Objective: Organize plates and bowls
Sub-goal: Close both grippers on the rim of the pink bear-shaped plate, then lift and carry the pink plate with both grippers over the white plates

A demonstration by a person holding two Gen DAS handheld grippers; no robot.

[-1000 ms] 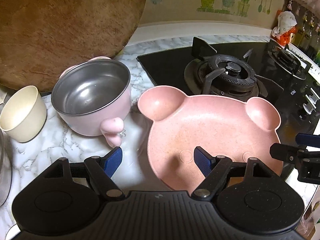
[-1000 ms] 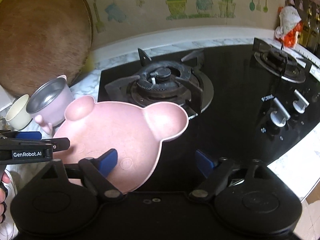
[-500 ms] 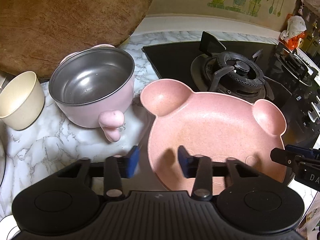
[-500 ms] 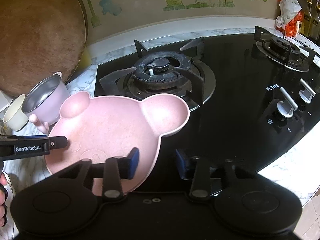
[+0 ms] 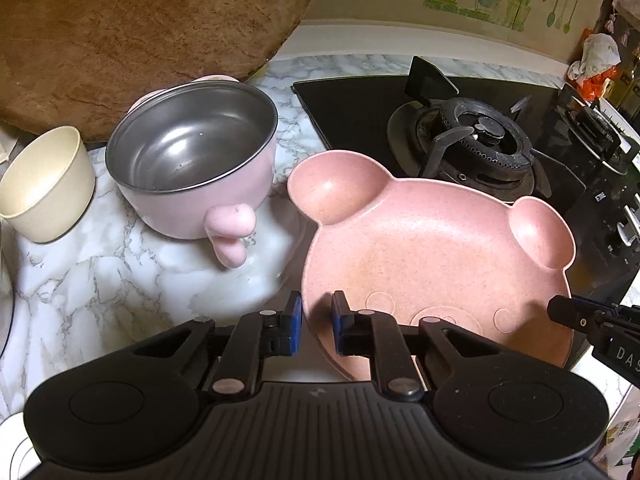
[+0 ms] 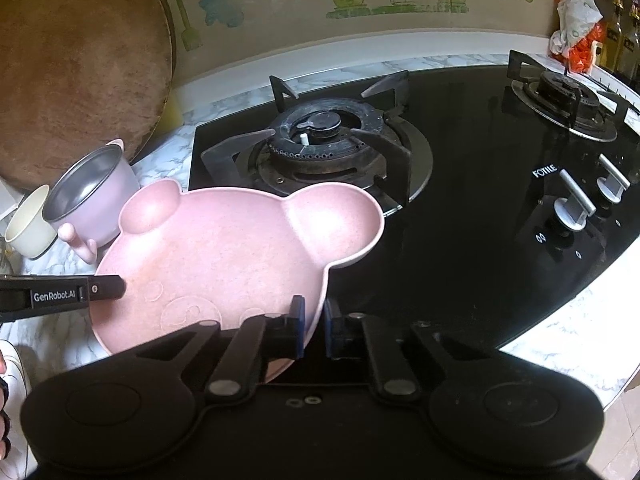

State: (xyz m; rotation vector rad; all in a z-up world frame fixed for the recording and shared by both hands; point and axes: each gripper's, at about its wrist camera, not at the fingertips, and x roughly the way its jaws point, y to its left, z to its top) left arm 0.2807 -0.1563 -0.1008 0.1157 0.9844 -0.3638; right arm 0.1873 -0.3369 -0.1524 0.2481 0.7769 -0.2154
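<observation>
Here we hold a pink bear-shaped plate (image 5: 432, 256) by its rim from both sides; it is speckled and matte, with two rounded ear wells at the far edge and a faint face of raised circles pressed into the near part of its floor. It lies across the seam where the marble counter (image 5: 120, 276) meets the black glass stove (image 6: 480, 184), just in front of the near burner (image 6: 316, 148); whether it is lifted or resting we cannot tell.

Going left to right in the left wrist view: a cream cup (image 5: 44, 184) stands at the far left, empty; beside it, apart from it, sits a pink bowl with a steel lining (image 5: 192, 160), upright, a stubby pink handle facing us, nothing inside but a few specks; behind both leans a large round wooden board (image 5: 140, 28). Next comes the plate, its left ear near the bowl but not touching; it too holds nothing.

Our left gripper (image 5: 316, 322) has just been closing, and its blue pads now sit on either side of the plate's left rim, one outside and one inside, clamped on the edge. Our right gripper (image 6: 314, 326) has likewise just been closing; in its own view its pads pinch the plate's right rim, near the lower corner under the right ear. Each gripper's tip shows at the edge of the other's view.
</observation>
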